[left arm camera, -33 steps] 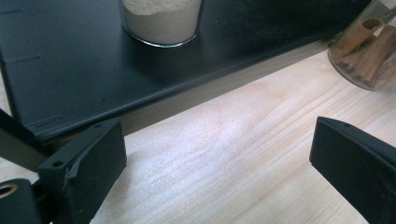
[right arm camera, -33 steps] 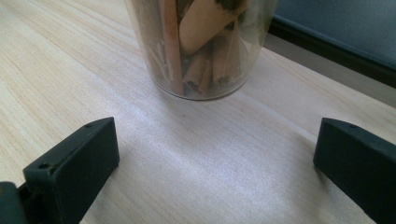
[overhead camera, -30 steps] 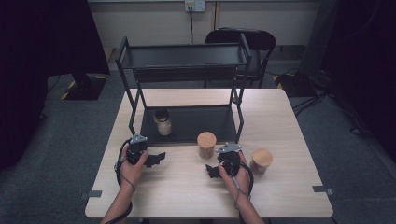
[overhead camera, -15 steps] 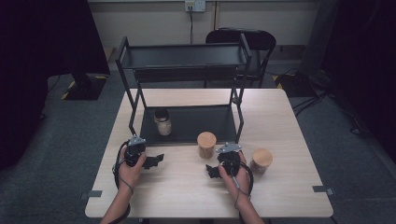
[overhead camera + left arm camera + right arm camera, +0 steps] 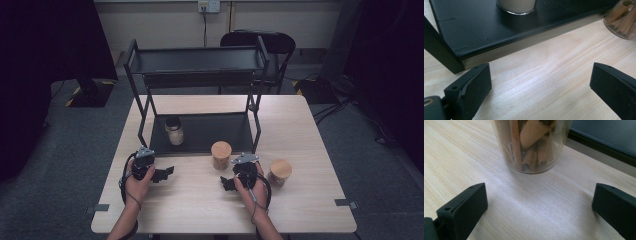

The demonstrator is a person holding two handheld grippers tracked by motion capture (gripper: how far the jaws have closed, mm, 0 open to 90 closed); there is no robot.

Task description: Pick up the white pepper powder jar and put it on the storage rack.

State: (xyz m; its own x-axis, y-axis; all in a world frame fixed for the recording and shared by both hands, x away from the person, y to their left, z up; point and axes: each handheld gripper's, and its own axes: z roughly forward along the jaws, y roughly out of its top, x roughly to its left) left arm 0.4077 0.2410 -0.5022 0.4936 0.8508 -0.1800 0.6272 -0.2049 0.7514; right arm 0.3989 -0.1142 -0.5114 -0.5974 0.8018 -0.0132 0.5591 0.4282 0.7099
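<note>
Now both tongs, the left tongs point(image 5: 167, 172) and the right tongs point(image 5: 227, 183), sat wide open and empty on the table point(image 5: 310, 150), and a jar point(image 5: 221, 155) of sticks stood just past the right tongs.

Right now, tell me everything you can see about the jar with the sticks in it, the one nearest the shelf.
The jar is a clear round container with a flat, light wooden lid, packed with brown rolled sticks, perhaps cinnamon. It stands upright on the wooden table, just in front of the black shelf's lower tray. The right hand-held gripper sits open just short of it, not touching.
</note>
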